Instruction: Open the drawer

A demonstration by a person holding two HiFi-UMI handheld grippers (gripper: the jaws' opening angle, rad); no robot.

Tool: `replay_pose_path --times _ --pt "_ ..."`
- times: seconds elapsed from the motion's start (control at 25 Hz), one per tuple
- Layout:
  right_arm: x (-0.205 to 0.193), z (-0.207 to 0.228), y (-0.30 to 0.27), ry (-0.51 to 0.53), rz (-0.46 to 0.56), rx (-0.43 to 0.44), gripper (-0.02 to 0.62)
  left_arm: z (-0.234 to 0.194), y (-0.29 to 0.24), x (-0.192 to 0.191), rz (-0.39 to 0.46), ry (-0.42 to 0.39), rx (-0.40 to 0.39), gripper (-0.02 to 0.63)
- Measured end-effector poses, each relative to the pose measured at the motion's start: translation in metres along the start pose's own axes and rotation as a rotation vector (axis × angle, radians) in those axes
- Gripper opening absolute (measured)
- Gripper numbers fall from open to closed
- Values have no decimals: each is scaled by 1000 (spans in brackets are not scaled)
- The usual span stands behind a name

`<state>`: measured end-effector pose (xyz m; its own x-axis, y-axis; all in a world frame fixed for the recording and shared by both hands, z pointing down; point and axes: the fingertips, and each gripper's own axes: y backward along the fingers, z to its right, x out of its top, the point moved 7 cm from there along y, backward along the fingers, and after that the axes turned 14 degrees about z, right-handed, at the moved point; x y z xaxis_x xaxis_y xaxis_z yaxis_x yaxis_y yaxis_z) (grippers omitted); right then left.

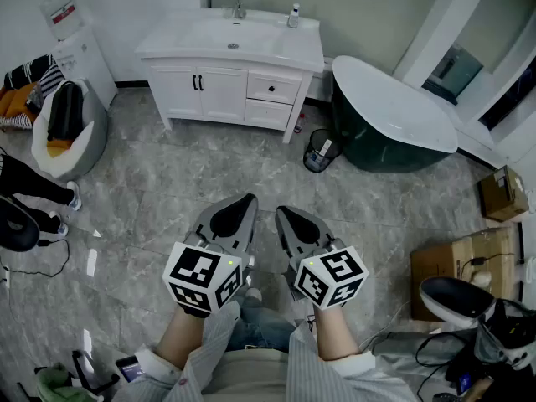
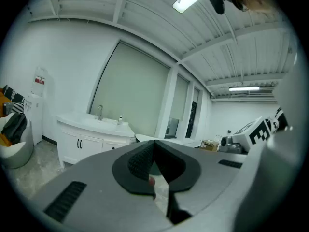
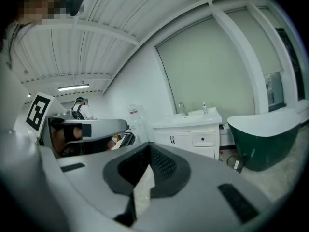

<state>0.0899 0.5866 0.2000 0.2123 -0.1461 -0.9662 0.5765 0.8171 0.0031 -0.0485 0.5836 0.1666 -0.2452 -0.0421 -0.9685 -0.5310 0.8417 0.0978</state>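
Head view: the drawer [image 1: 272, 88], white with a dark knob, sits shut in the right half of the vanity [image 1: 201, 90] far across the floor [image 1: 167, 182], left of the tub [image 1: 394, 120]. Near, the left gripper [image 1: 241, 206] and right gripper [image 1: 287, 218] have their fingers closed on nothing.
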Motion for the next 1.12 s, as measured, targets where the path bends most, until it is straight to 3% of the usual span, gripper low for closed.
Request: replay_pose_path --times 0.8,1.12 --pt "-2 35 16 -17 4 -13 6 11 -20 -6 31 -2 36 17" --pt "-5 59 -7 -44 4 -42 6 -8 -49 -11 18 -3 20 17"
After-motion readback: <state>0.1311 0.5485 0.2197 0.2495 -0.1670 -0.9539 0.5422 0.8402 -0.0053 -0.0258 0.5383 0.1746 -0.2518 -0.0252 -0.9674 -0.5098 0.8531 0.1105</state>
